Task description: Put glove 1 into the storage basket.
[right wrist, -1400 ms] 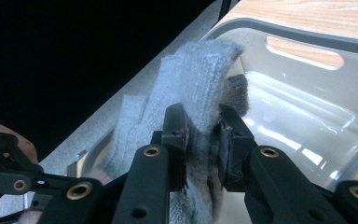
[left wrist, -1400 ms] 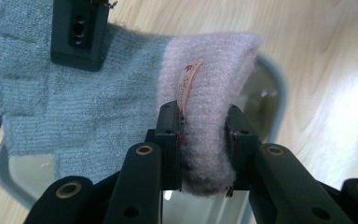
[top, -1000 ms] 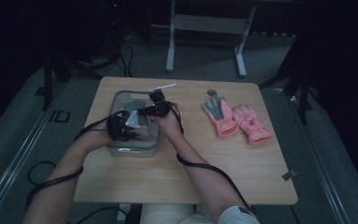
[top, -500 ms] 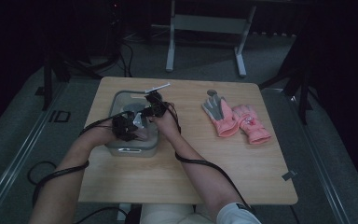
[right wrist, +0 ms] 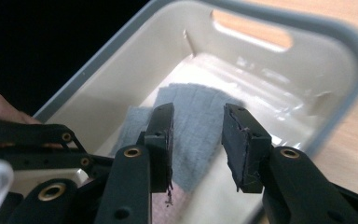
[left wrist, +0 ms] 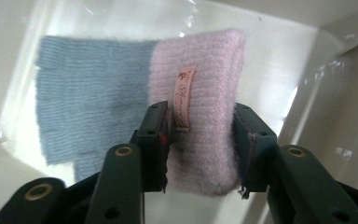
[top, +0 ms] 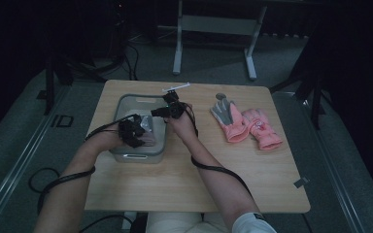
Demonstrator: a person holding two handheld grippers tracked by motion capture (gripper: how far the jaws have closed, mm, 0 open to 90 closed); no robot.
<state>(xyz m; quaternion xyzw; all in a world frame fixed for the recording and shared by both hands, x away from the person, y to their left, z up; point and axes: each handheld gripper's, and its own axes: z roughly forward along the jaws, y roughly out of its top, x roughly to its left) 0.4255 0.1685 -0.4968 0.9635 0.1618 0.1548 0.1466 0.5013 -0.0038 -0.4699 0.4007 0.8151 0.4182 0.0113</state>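
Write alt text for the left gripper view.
The left gripper has its two black jaws on either side of the pink cuff of a knit glove, whose blue-grey finger part lies flat to the left. The glove sits on the glossy white floor of a bin, and a small label runs down the cuff.

I see a knit glove (left wrist: 135, 88) that is blue-grey at the fingers and pale pink at the cuff, with a cream label lettered in red. It lies in a bin (right wrist: 335, 42) with a grey rim and cream inside. On the light wood table (top: 175, 189), 2 pink gloves (top: 247, 125) show grey palms.
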